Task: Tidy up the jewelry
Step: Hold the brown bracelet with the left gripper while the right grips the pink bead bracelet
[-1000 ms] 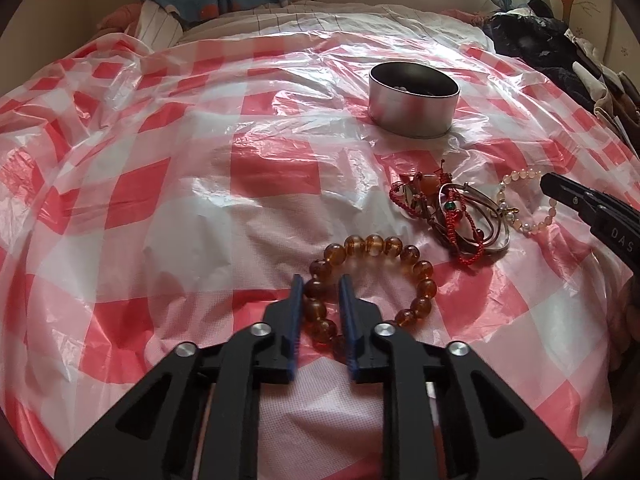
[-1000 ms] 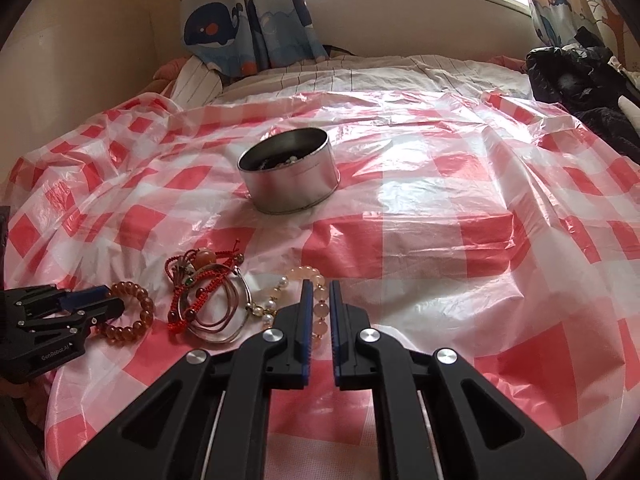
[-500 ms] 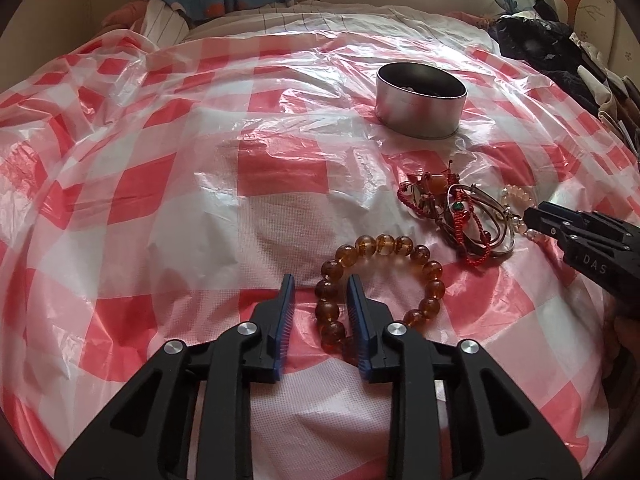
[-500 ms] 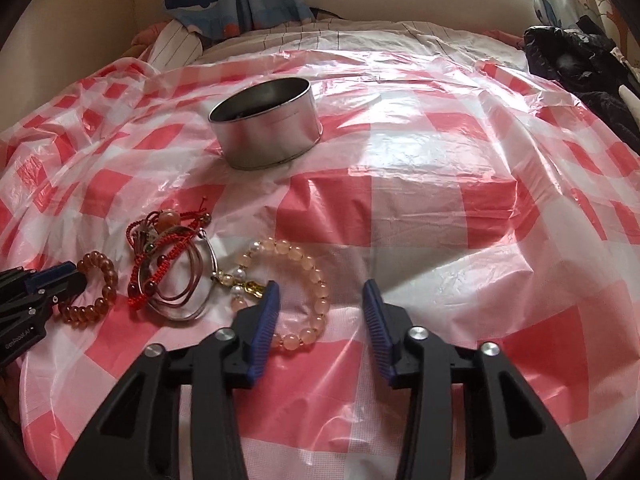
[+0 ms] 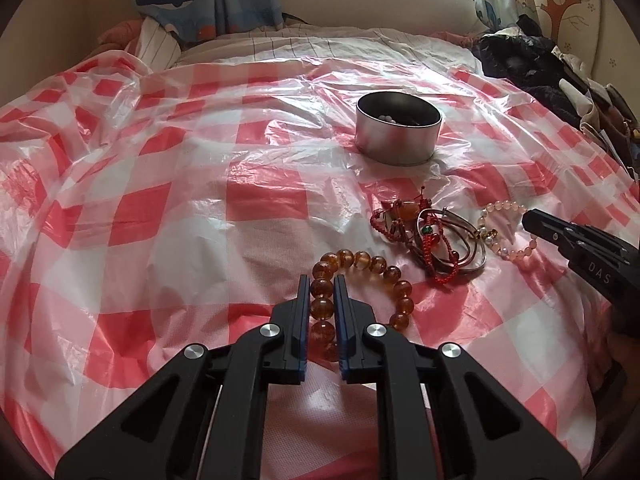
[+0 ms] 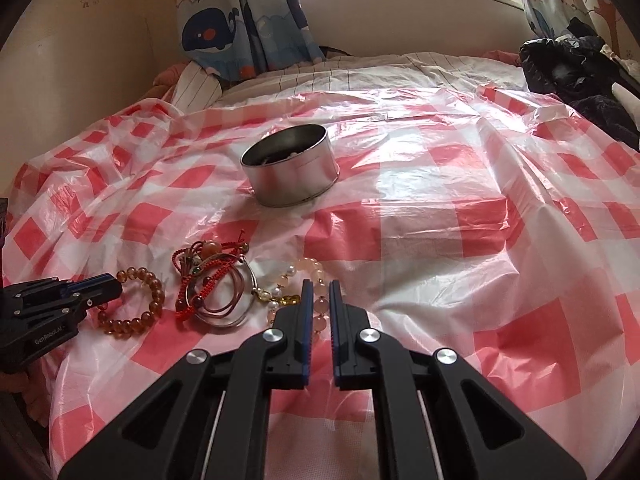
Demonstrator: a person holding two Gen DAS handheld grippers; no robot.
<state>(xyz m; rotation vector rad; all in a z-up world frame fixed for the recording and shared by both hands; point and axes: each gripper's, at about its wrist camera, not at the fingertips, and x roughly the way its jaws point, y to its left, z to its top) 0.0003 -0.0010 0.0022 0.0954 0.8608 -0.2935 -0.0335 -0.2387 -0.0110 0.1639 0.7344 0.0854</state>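
Amber bead bracelet (image 5: 362,280) near the round metal tin (image 5: 398,134), pinched in left gripper (image 5: 322,284), just closed. Pale pink bead bracelet (image 6: 298,280) on the tin's near side, clamped by right gripper (image 6: 319,290), likewise just closed. Red cord tangle (image 5: 416,232) between both bracelets.

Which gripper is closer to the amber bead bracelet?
Left. The left gripper is closed on the amber bead bracelet; the right gripper sits over at the pale pink bead bracelet, beyond the tangled red cords.
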